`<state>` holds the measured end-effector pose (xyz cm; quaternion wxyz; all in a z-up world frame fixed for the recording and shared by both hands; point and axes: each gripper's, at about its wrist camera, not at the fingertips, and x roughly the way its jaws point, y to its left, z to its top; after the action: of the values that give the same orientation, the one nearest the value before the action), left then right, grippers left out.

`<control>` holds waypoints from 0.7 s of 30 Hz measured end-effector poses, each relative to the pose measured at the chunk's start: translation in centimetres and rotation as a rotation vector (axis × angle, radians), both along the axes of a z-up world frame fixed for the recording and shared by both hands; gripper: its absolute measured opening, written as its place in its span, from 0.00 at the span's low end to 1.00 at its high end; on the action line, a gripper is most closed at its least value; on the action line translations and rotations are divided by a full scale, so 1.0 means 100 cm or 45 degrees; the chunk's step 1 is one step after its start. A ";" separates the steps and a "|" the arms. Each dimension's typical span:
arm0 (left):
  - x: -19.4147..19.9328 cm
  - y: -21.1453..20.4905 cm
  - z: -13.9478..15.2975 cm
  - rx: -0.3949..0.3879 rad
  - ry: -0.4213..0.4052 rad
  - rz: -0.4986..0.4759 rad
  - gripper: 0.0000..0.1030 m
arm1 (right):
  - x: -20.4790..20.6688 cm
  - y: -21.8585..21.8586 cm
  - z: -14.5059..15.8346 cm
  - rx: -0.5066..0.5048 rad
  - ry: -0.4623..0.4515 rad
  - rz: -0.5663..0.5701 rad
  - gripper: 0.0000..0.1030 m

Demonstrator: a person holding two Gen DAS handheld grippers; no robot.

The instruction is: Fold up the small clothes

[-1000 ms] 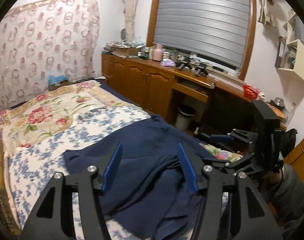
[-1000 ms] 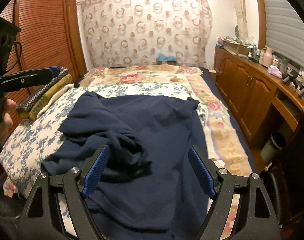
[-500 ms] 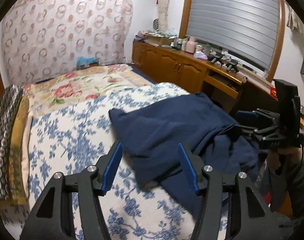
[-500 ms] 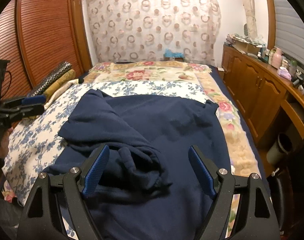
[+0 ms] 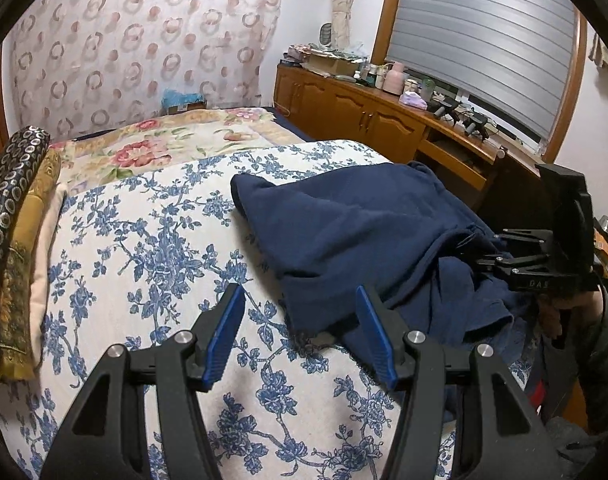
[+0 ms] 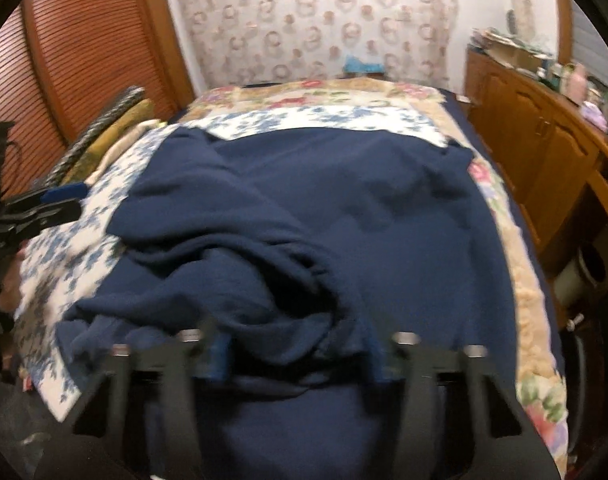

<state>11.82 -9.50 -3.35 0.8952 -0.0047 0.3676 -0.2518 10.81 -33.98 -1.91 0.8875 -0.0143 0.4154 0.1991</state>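
A navy blue garment lies crumpled on the bed's blue-flowered cover. Its near left corner sits just ahead of my left gripper, which is open and holds nothing. In the blurred right wrist view the navy garment fills the middle, and my right gripper is sunk into its bunched near edge. Those jaws are closing, with a thick fold of cloth between them and the pads largely hidden. The left view shows the right gripper in a hand at the garment's right side. The left gripper hovers at the bed's left side.
Folded patterned cloths are stacked along the bed's left edge. A flowered quilt covers the far end. Wooden cabinets with cluttered tops run along the right, with a bin beside them. A slatted wooden door stands at the left.
The left gripper swung left and sank toward the garment's near left corner. The right gripper dropped into the garment's near edge and its jaws narrowed.
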 end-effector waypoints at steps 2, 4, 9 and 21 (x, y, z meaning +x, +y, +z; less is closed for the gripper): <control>0.001 0.000 -0.002 -0.002 0.007 0.004 0.55 | -0.005 0.004 0.003 -0.010 -0.029 0.041 0.13; 0.002 0.000 -0.004 -0.004 0.012 0.009 0.55 | -0.010 0.005 0.010 -0.012 -0.071 0.056 0.09; 0.002 0.003 -0.004 -0.013 0.007 0.019 0.55 | -0.029 -0.006 0.047 0.045 -0.204 0.037 0.08; -0.008 0.000 0.008 -0.018 -0.056 0.032 0.55 | -0.042 -0.049 0.047 -0.055 -0.168 -0.137 0.09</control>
<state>11.03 -9.53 -2.51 0.9061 -0.0102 0.3460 -0.2432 6.63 -38.93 2.79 0.9218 -0.0242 0.3604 0.1407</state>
